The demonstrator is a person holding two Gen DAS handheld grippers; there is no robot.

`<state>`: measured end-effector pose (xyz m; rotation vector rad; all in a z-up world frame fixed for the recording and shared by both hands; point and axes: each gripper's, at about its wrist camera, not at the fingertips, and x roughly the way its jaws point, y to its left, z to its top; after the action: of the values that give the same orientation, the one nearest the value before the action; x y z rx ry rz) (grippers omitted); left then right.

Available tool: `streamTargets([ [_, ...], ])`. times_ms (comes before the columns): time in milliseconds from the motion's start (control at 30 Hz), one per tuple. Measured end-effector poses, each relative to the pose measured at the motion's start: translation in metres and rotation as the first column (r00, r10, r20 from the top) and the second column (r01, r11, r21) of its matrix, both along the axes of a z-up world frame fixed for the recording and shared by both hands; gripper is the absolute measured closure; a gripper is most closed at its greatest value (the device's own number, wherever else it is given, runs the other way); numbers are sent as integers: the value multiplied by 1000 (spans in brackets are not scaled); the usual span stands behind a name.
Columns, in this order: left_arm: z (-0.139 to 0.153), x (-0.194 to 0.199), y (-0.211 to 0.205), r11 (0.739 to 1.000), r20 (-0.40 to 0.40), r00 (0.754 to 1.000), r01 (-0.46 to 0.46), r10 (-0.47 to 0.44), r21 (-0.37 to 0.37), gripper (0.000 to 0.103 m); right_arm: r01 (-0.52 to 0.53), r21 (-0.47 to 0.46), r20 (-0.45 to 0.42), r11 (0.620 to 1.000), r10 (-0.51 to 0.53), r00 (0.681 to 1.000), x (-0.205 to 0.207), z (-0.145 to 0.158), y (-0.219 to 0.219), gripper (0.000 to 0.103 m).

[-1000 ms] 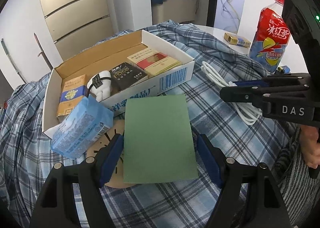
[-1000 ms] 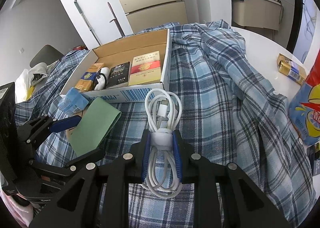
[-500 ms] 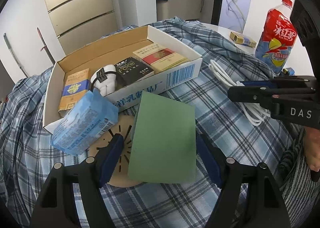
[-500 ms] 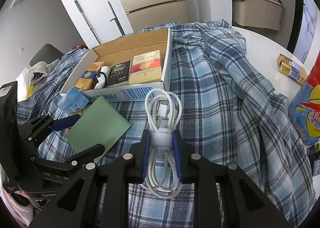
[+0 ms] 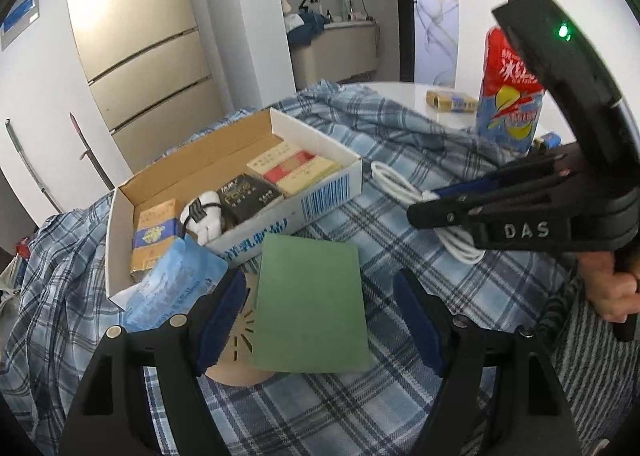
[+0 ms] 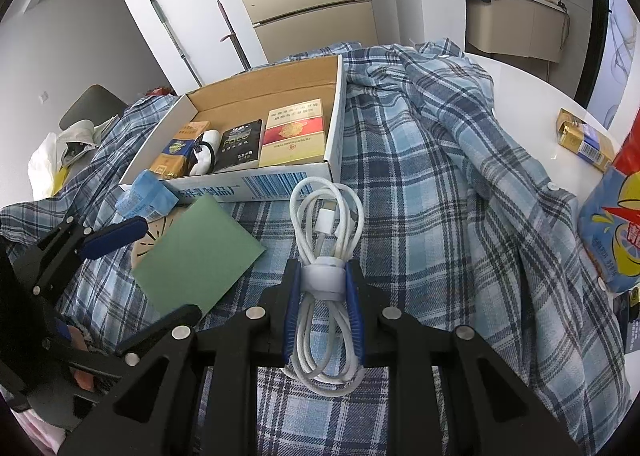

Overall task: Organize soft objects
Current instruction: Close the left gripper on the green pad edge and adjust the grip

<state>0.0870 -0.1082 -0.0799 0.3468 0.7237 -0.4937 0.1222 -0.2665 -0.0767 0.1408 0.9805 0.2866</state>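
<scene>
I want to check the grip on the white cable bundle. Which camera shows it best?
The right wrist view: the whole white cable bundle lies centred, with the right claw shut on it beside its white wrap. The left wrist view shows only parts of the cable, side-on, its middle hidden behind that claw.

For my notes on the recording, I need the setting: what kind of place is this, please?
Most likely a home, in a dining or kitchen area. A tall multi-door fridge stands against the wall, a washbasin counter with a tap shows through the doorway, and a plaid shirt covers a round white table.
</scene>
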Motion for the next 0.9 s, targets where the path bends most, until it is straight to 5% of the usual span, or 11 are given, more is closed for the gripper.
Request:
streamTargets([
  [233, -17, 8, -6, 999, -107, 994, 31, -28, 31, 25, 2, 1, -3, 1000, -2, 1000, 0, 0, 0, 82],
  [900, -32, 21, -2, 993, -138, 988, -61, 74, 101, 25, -1, 0, -6, 1000, 1, 1000, 1, 0, 0, 82],
])
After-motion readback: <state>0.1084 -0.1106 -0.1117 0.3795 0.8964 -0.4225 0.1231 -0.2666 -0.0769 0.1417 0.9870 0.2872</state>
